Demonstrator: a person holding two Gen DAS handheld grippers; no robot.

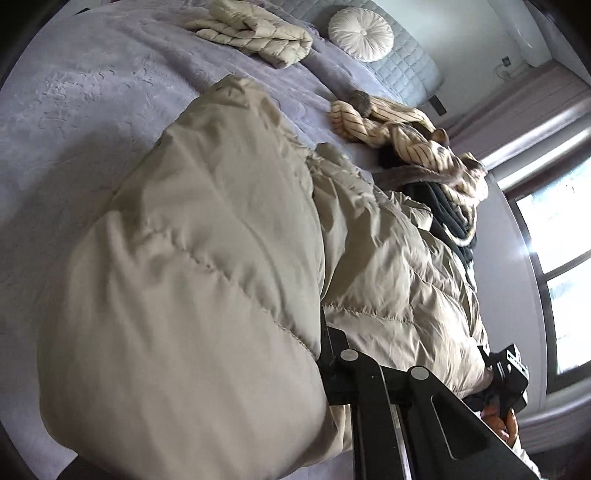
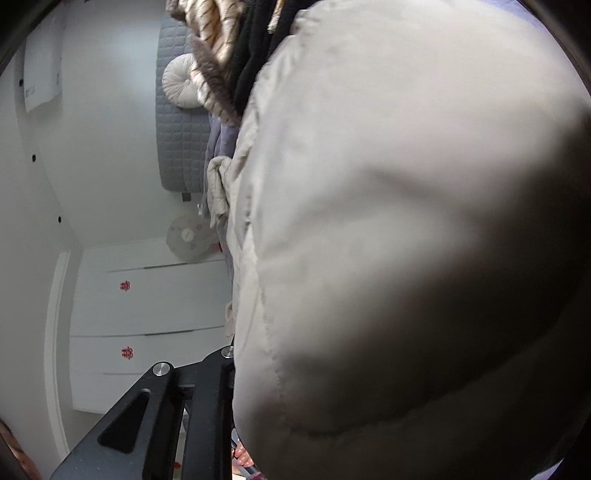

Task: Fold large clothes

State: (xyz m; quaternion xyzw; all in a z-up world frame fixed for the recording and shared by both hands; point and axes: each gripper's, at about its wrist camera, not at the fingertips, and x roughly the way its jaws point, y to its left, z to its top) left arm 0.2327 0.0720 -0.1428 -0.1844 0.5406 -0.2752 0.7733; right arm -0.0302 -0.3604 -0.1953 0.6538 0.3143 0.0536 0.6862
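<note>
A big beige puffer jacket (image 1: pixel 207 236) lies bunched across the lilac bed cover (image 1: pixel 85 110). At the bottom of the left wrist view, my left gripper (image 1: pixel 332 343) is shut on the jacket's near fold. Its fingertips are buried under the fabric. The right gripper (image 1: pixel 511 373) shows at the jacket's right edge, with a hand (image 1: pixel 498 421) behind it. In the right wrist view the same jacket (image 2: pixel 406 240) is raised close to the lens and fills most of the picture. My right gripper (image 2: pixel 231 365) is shut on the jacket's hem, its tips hidden in the cloth.
A folded beige quilted garment (image 1: pixel 255 33) and a round white cushion (image 1: pixel 360 33) lie near the grey headboard (image 1: pixel 406 62). A striped fur-trimmed garment (image 1: pixel 388 125) and dark clothing (image 1: pixel 450 218) sit beyond the jacket. A window (image 1: pixel 554 258) is at right. White cupboards (image 2: pixel 147 295) are seen from the right wrist.
</note>
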